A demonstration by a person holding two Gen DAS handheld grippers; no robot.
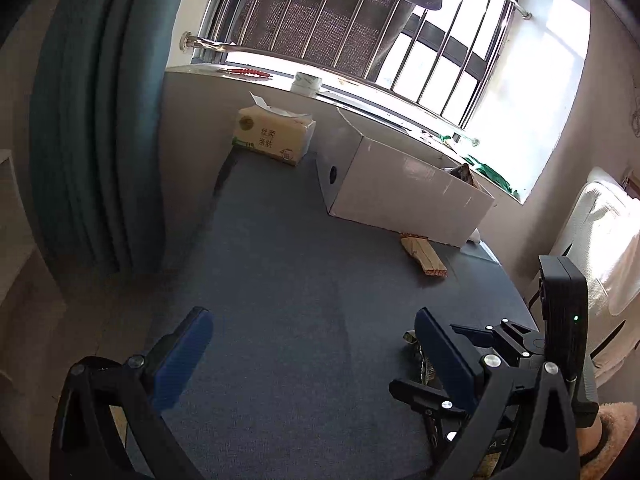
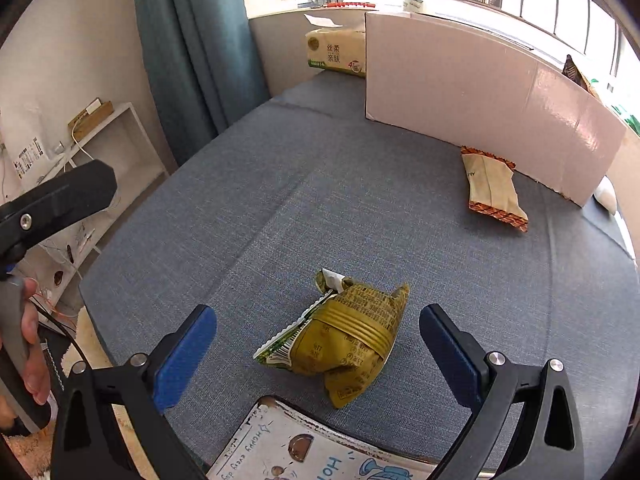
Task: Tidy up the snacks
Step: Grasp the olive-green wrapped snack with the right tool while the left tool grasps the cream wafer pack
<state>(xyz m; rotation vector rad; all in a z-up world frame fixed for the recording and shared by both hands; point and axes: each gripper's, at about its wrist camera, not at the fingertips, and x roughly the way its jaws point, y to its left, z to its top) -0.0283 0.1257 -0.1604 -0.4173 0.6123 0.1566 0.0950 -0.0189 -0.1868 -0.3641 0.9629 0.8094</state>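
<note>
Right gripper (image 2: 318, 354) spread wide, straddling the crumpled green snack packet (image 2: 340, 340) well short of the white cardboard box (image 2: 480, 92), presumably lined up to grasp it; left gripper (image 1: 314, 354) likewise released, empty; tan wafer packet (image 2: 494, 190) lies just beside the box.

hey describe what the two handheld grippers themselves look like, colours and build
Both the left gripper and the right gripper look alike: black skeletal frames with triangular cutouts and silver bolt heads, ending in flat blue pads. In the left view, the right unit carries a black box with a small green light.
</note>
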